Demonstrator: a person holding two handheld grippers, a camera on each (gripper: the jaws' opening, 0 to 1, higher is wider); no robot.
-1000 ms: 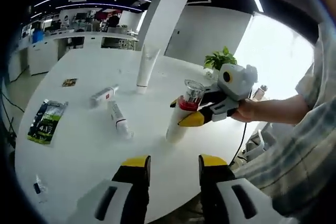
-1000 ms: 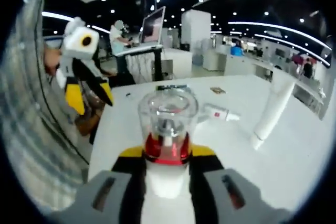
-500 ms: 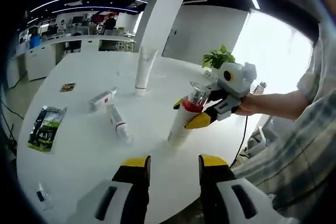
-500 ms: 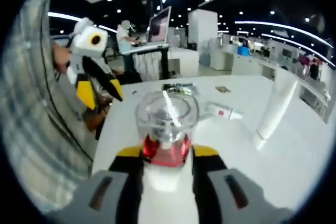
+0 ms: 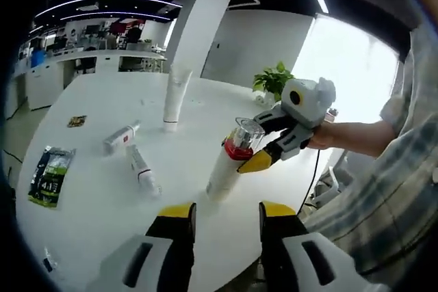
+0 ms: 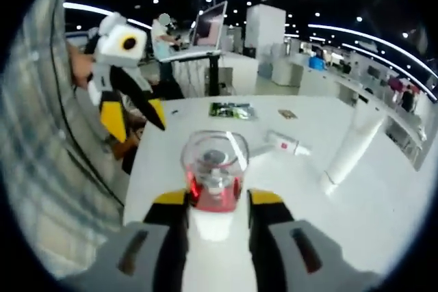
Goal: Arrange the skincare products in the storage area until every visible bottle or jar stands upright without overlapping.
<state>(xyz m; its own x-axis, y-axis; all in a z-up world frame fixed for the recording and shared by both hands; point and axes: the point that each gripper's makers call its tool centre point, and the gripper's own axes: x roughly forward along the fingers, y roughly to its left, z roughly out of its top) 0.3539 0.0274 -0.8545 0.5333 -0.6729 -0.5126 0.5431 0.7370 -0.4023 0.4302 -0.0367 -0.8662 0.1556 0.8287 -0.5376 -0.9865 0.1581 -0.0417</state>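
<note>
— Shifted since a moment ago, left gripper view: pump bottle (image 5: 228,163) now leaning less, base down on the counter (image 5: 89,203), clear cap and red collar up top. Still clamped by the right hand-held gripper (image 5: 262,148) just under the collar.

— And the left hand-held gripper (image 5: 224,213)?

— Jaws apart, holding nothing, hovering low over the near counter edge. Beyond it: tall white tube (image 5: 174,98) standing on its cap, two small tubes (image 5: 120,137) and (image 5: 142,169) lying flat, well apart from the bottle. Green sachet (image 5: 46,176) off to one side.

— Right gripper view?

— Closed on the pump bottle (image 6: 213,189), yellow pads either side of the white body below the red collar. Clear cap toward the lens. Tall white tube (image 6: 348,147) upright off to the side, one lying tube (image 6: 285,144) past the cap, green sachet (image 6: 231,109) further back. Left hand-held gripper (image 6: 140,115) visible at the left, open.

— Handling?

— Probably rigid plastic, light to moderate, smooth and a bit slippery. Tall and narrow, so likely tippy on release. Clear cap looks thin; better not squeezed. Grip on the body under the collar seems sound. Lying tubes likely soft, best taken mid-body and stood on their caps.
</note>
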